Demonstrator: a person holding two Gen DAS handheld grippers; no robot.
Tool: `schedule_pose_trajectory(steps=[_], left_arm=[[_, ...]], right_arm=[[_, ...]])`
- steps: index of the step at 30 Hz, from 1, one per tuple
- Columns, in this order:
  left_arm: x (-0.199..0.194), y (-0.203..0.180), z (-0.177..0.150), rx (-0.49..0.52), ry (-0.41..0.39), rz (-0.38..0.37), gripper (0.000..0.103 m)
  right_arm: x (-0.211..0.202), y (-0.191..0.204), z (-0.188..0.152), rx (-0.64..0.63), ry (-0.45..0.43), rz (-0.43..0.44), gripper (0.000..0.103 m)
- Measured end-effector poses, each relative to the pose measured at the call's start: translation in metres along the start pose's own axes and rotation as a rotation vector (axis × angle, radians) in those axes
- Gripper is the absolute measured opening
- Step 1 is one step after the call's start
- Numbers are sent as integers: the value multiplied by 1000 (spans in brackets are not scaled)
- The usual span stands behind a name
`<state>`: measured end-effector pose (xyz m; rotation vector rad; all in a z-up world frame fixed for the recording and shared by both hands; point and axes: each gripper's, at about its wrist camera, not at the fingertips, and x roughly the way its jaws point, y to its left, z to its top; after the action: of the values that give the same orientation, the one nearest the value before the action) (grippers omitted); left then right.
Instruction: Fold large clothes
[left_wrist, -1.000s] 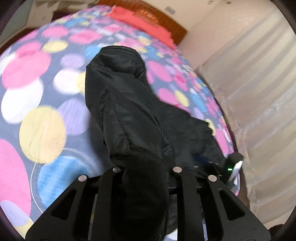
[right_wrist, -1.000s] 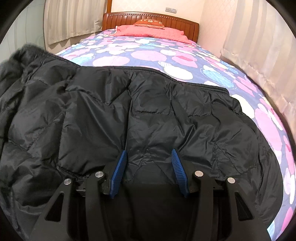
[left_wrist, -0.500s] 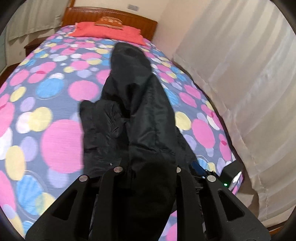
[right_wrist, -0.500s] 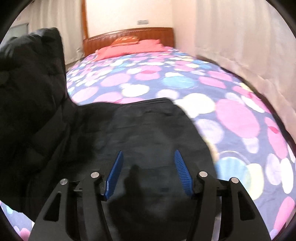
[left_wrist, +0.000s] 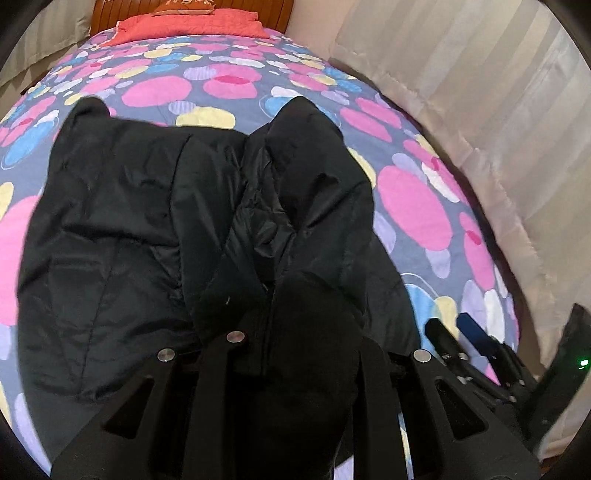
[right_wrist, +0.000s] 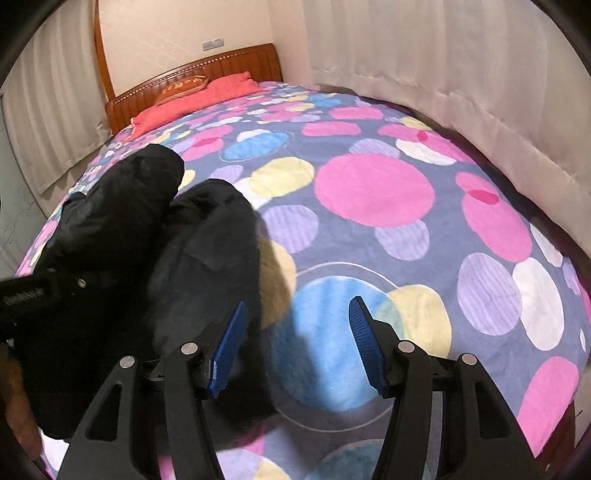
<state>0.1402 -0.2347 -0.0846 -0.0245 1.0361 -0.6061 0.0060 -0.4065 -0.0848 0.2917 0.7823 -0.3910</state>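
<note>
A black padded jacket (left_wrist: 155, 229) lies on the bed with the coloured-circle cover (left_wrist: 413, 199). My left gripper (left_wrist: 295, 332) is shut on a fold of the jacket; the cloth bulges up between its fingers and hides the pads. In the right wrist view the jacket (right_wrist: 192, 243) lies at the left. My right gripper (right_wrist: 295, 328) is open and empty, its blue pads (right_wrist: 364, 343) over the bare cover (right_wrist: 369, 192) just right of the jacket's edge. The right gripper also shows in the left wrist view (left_wrist: 476, 339) at the lower right.
A red pillow (right_wrist: 207, 92) and wooden headboard (right_wrist: 221, 66) stand at the far end of the bed. Pale curtains (left_wrist: 498, 110) hang along the bed's right side. The left gripper's body (right_wrist: 33, 295) shows at the left edge of the right wrist view.
My left gripper has carried the held part of the jacket down onto the rest of it. My right gripper has swung right, off the jacket and over the cover, still open.
</note>
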Motion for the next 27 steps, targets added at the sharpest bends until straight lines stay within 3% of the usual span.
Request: schedule_pose_trajectory(steps=[4,7,11,17,20,27], left_arm=[[-3,-5,-4,21,-14,0,19],[-17,-7,-4,29,-30,-3,26],[-43,-13,-7,33,-68,-71,60],[-93,-14,-12,57,-182,-127,66],[-111,12,-13,25,-229,-90,68],[-127,103,-21,-100,-298,92,71]], right_arm=[[3,-2,-2,7,7,-2,58],[4,-4,-2,6,9,2,58],[2,0,-2,-6,5,-3,58],[-5,12,2,-31,-4,1,58],[-12,22,6,-43,-15,12,58],[-28,58,26,-70,-50,89,58]])
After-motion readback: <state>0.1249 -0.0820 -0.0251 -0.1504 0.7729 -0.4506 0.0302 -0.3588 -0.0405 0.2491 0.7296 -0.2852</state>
